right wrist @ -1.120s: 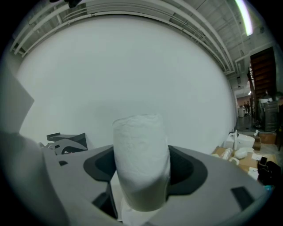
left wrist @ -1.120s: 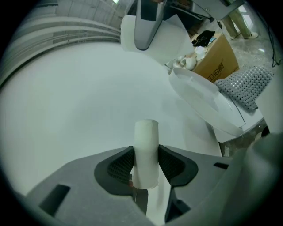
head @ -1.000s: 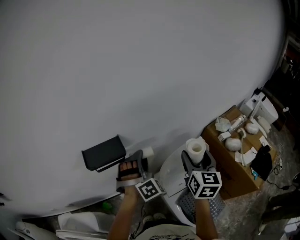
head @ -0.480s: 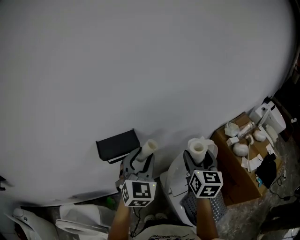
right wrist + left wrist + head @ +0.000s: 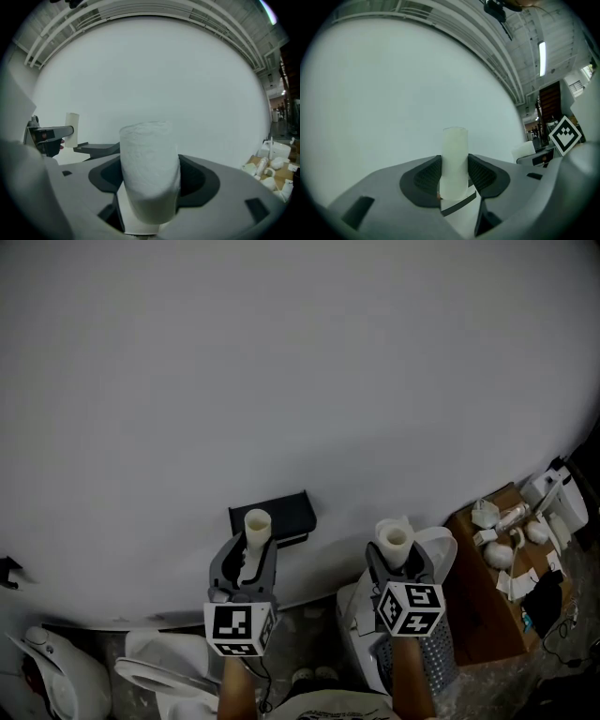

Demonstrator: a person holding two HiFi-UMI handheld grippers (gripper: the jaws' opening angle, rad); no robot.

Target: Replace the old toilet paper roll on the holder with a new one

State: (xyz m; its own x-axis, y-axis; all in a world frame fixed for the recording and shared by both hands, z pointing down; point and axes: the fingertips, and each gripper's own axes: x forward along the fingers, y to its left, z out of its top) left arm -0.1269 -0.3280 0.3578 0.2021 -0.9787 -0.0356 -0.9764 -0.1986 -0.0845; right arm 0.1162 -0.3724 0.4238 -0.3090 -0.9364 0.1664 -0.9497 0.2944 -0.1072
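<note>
Head view: left gripper (image 5: 247,555) rolled upright, clutching old tube (image 5: 256,522)

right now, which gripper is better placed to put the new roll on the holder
Right. The right gripper grips the full new roll; the left gripper, though nearer the holder, holds only the empty core.

place: bathroom mock-up in hall | signs: toilet (image 5: 159,667), holder (image 5: 281,512), girder roof (image 5: 520,42)
</note>
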